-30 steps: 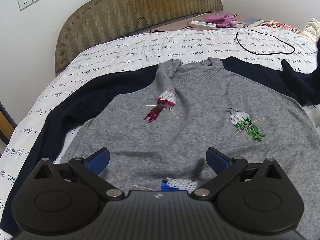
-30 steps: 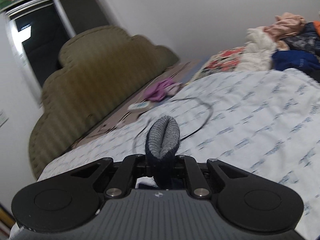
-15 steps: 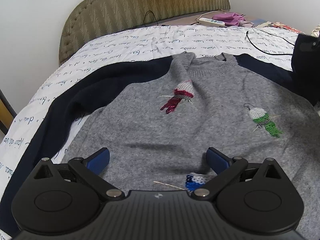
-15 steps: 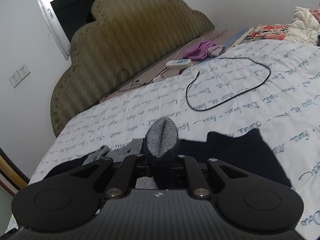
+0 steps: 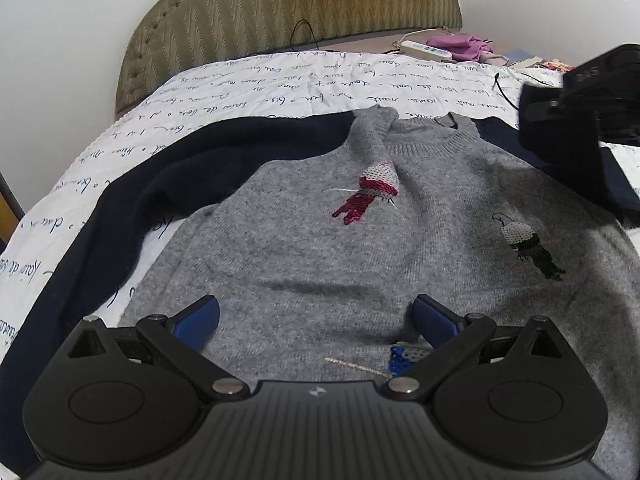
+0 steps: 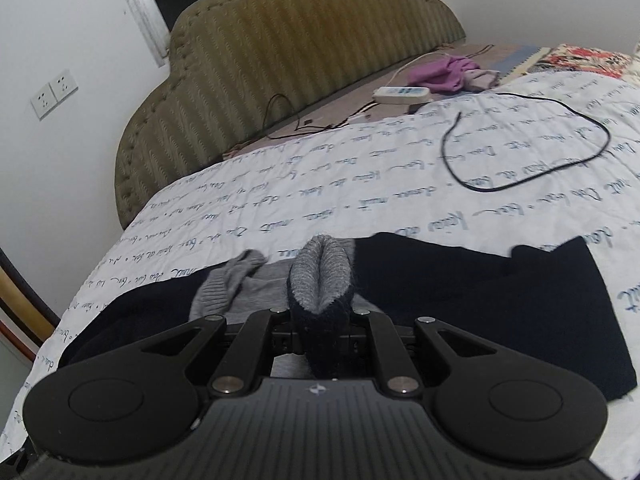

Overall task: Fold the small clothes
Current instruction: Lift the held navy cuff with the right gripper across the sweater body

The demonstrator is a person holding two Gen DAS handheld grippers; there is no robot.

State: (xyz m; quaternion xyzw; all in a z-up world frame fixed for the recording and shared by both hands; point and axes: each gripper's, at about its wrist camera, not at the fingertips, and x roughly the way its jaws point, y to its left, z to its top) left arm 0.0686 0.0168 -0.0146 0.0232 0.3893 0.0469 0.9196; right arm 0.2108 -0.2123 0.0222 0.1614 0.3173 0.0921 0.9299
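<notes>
We see the bed point(image 5: 280, 76) with the sweater point(image 5: 320, 248) spread face up on it, body flat, left sleeve point(image 5: 120, 216) out sideways and unfolded. Our right gripper point(image 6: 320, 320) is clamped tight on the right cuff point(image 6: 322, 276), sleeve point(image 6: 500, 300) partly drawn in. Our left gripper point(image 5: 316, 316) hangs wide open over the hem, holding nothing. We judge folding barely begun: both sleeves and body left.

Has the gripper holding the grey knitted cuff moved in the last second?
Yes. The right gripper, shut on the grey cuff, has come down from over the looped black cable to the sweater's grey neckline.
</notes>
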